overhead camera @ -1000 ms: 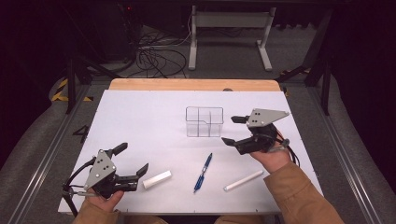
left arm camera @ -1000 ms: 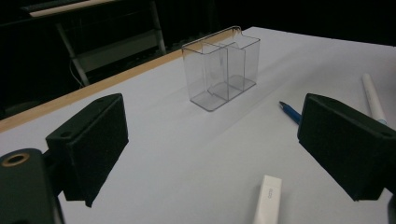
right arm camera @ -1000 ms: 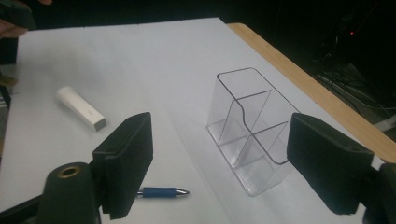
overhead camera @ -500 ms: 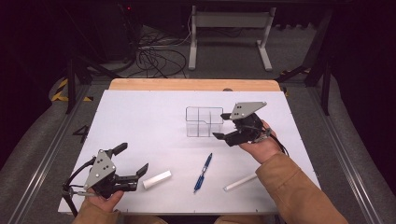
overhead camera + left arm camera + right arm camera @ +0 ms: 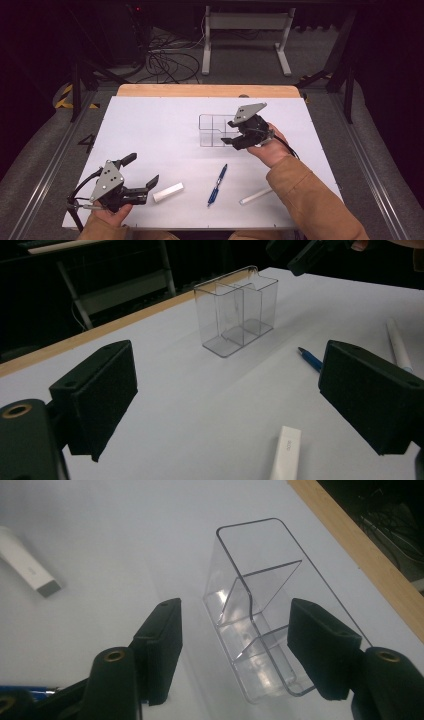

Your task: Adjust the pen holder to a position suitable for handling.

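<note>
Right gripper has slid left across the worktop to the clear plastic organizer, and its fingers have just been closing. They now straddle the near end of the organizer at about half width, pads not yet pressing (a gap shows on both sides). Organizer stands upright toward the worktop's far middle. Left gripper hasn't moved, fingers wide, nothing between them, just beside a white marker. Blue pen lies mid-front.
</note>
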The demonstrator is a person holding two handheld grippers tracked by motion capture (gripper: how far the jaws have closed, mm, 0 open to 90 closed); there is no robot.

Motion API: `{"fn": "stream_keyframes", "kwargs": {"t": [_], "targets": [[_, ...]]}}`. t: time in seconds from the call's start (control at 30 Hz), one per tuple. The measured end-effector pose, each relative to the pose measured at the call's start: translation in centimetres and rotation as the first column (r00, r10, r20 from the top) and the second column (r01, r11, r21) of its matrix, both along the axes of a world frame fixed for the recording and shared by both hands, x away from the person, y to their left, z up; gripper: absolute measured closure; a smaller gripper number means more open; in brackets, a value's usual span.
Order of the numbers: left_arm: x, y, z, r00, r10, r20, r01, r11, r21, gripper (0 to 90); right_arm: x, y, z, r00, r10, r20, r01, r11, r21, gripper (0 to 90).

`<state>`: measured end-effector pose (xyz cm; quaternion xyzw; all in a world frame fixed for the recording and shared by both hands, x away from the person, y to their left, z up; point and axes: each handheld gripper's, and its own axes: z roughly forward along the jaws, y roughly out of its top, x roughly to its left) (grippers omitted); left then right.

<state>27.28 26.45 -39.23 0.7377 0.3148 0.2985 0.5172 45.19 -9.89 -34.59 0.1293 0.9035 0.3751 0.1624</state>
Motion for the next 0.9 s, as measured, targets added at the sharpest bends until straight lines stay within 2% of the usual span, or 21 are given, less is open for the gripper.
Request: {"fn": "stream_keyframes", "kwargs": {"t": [0.27, 0.5, 0.67, 0.9], "targets": [[0.0, 0.0, -0.1, 1.0000, 0.002, -0.002, -0.002, 1.0000, -0.002, 9.6, 1.5, 1.3, -0.8, 0.9998, 0.016, -0.006, -0.017, 0.9980, -0.060, 46.5], [0.1, -0.1, -0.2, 1.0000, 0.006, -0.003, -0.006, 1.0000, 0.000, 9.5, 3.0, 2.6, -1.4, 0.9994, 0.018, -0.030, -0.021, 0.9941, -0.107, 47.1], [0.1, 0.0, -0.2, 1.0000, 0.007, -0.001, -0.007, 1.0000, -0.003, 9.5, 3.5, 3.5, -2.2, 0.9988, 0.033, -0.037, -0.038, 0.9865, -0.159, 49.4], [0.1, -0.1, -0.3, 1.0000, 0.000, -0.009, 0.000, 1.0000, -0.001, 9.5, 4.0, 4.3, -2.9, 0.9976, 0.045, -0.054, -0.054, 0.9811, -0.186, 53.0]]}}
